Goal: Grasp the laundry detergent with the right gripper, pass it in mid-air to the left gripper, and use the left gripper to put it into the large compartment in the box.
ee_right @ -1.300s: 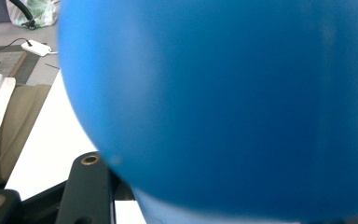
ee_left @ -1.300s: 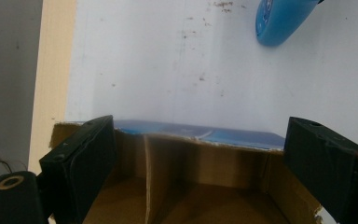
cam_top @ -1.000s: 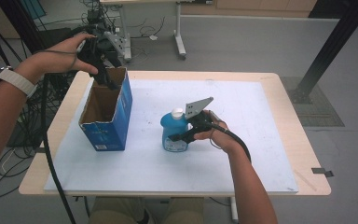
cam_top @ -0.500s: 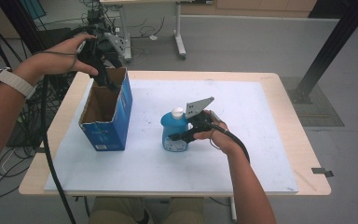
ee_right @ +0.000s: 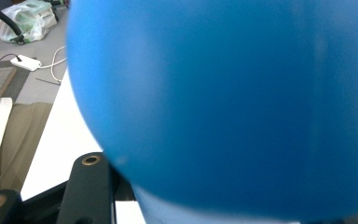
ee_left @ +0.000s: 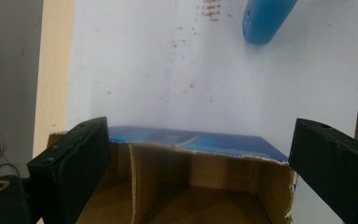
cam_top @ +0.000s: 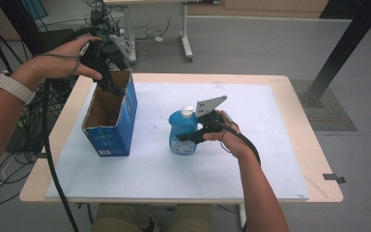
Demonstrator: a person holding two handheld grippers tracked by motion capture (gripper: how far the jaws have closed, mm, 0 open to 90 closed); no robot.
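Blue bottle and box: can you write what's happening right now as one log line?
left gripper: open, just opened wider, over box rim | right gripper: shut on bottle | bottle: upright on table | box: open, upright

High view overlooks the table (cam_top: 290,96); both tong views sit close, sharing the blue bottle (ee_left: 265,18).

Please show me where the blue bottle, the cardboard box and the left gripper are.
blue bottle (cam_top: 182,131), high view, on its body below the white cap.
cardboard box (cam_top: 111,137), high view, on its blue outer wall.
left gripper (ee_left: 200,175), left gripper view, midway between its open jaws.
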